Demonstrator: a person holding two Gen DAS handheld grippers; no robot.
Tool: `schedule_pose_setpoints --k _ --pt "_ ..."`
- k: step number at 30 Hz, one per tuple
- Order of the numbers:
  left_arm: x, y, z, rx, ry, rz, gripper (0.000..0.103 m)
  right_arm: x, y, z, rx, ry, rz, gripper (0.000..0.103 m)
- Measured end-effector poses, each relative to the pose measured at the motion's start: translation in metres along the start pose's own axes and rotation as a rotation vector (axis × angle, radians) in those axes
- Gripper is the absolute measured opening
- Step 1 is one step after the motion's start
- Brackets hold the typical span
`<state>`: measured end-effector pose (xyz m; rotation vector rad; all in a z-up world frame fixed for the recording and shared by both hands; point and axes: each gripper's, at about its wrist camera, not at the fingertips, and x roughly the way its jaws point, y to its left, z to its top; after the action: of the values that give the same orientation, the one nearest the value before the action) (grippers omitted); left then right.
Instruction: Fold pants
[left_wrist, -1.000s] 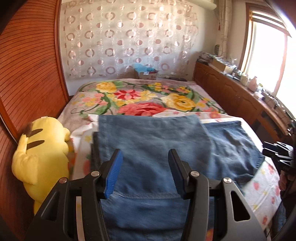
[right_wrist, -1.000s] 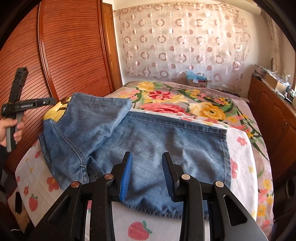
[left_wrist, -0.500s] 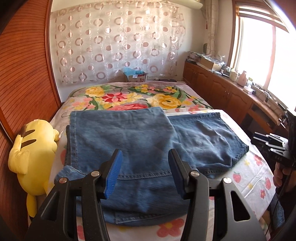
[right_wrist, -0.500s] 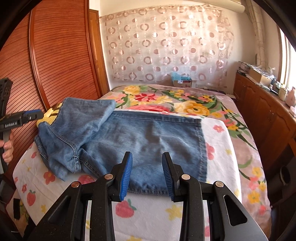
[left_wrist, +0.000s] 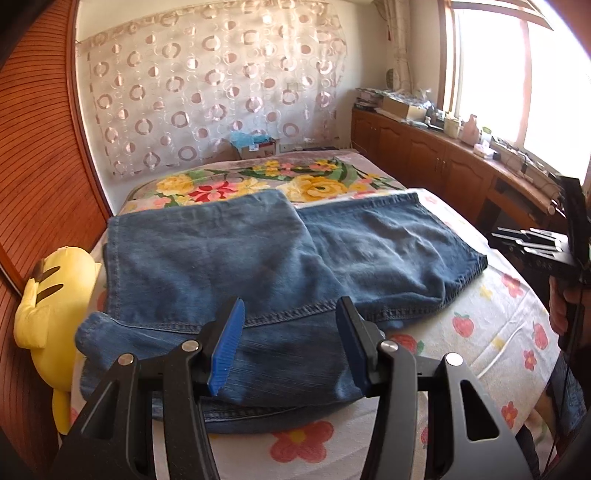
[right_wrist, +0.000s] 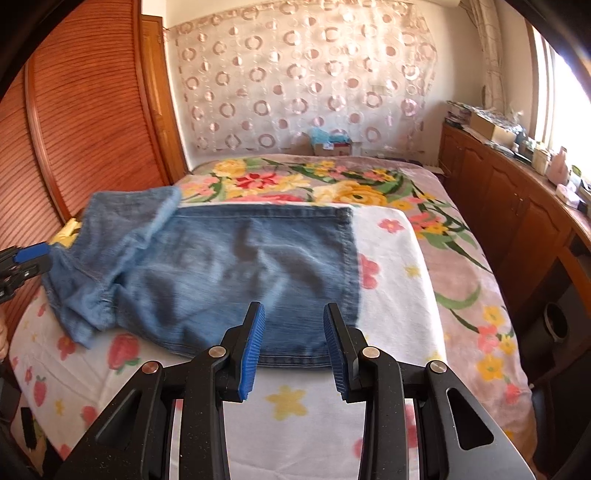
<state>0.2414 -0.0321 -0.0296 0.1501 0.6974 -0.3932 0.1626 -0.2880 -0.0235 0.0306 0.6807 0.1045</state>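
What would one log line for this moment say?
stage: jeans partly folded on bed | left gripper: open, empty, over jeans | right gripper: open, empty, at near hem

One pair of jeans (left_wrist: 236, 266) lies folded on one bed (left_wrist: 491, 332). One yellow plush toy (left_wrist: 51, 295) sits at the bed's nine o'clock edge. Two grippers show: the left gripper (left_wrist: 290, 343) and the right gripper (right_wrist: 291, 350). One cardboard box (left_wrist: 255, 146) stands at twelve o'clock, before one curtain (left_wrist: 207, 85).
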Motion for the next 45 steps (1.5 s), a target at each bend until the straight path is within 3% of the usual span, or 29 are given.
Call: schedule_pose_setpoints --k 6,11,19,22,27,36,45 --pt "0.009 -0.006 -0.008 -0.001 0.020 -0.020 0.053 0.027 -0.018 0.008 0.048 0.069 -0.063 0.034" --pt "0.012 -0.007 -0.015 -0.005 0.033 -0.032 0.053 0.046 -0.032 0.010 0.120 0.150 -0.035 0.034" --pt "0.016 -0.003 -0.027 -0.014 0.052 -0.040 0.053 0.055 -0.036 0.004 0.119 0.187 -0.003 0.034" --pt "0.013 0.002 -0.030 -0.021 0.051 -0.042 0.053 0.054 -0.029 0.002 0.086 0.204 0.002 0.018" --pt "0.003 0.012 -0.034 -0.032 0.039 -0.037 0.053 0.042 -0.020 0.019 0.069 0.154 0.037 0.015" --pt "-0.025 0.041 -0.039 -0.092 -0.001 -0.024 0.053 -0.001 0.072 0.090 -0.104 -0.001 0.179 0.014" --pt "-0.050 0.072 -0.050 -0.147 -0.028 0.010 0.053 -0.028 0.182 0.101 -0.286 -0.048 0.432 0.010"
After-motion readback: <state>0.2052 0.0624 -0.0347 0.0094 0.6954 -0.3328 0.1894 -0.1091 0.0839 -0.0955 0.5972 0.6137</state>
